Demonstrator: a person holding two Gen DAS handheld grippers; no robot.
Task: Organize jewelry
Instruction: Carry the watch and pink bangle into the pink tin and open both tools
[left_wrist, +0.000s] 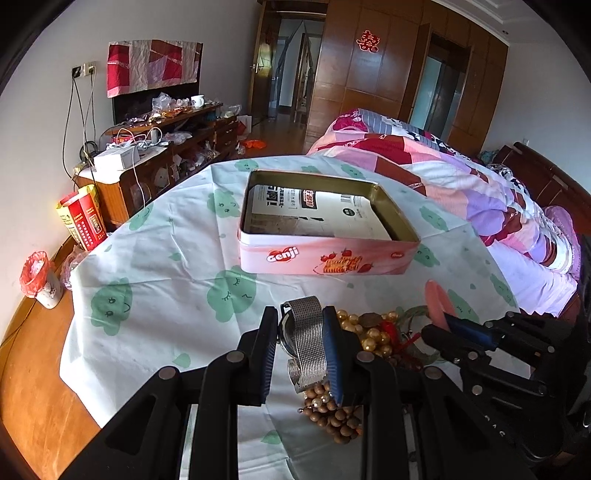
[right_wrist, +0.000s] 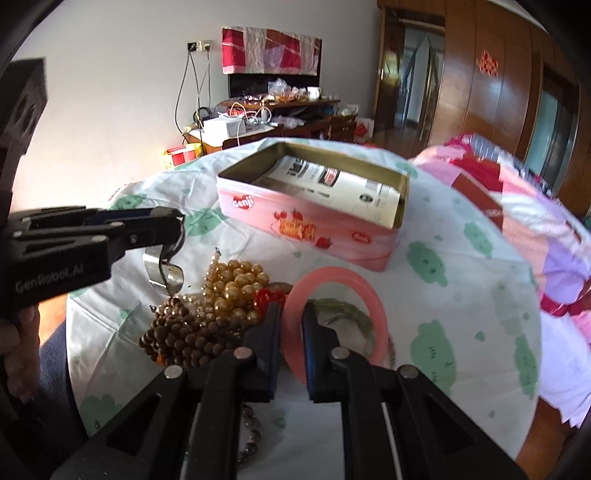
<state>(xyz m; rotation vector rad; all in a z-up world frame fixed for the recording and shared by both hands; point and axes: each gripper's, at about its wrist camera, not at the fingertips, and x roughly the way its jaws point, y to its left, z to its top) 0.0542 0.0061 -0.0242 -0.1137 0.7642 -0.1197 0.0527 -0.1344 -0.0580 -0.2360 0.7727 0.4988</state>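
Jewelry lies heaped on the table's cloth (left_wrist: 155, 266): gold pearl beads (right_wrist: 236, 284), brown wooden beads (right_wrist: 181, 332) and a pink bangle (right_wrist: 373, 295), all in front of the open pink tin (left_wrist: 325, 254). Left gripper (left_wrist: 301, 325) has its fingers (left_wrist: 267, 332) pinching a silver mesh-band watch (left_wrist: 308, 332), lifted just above the heap. Right gripper (right_wrist: 291, 314) has its fingers (right_wrist: 314, 332) nearly together around the bangle's near rim; whether they press it cannot be told.
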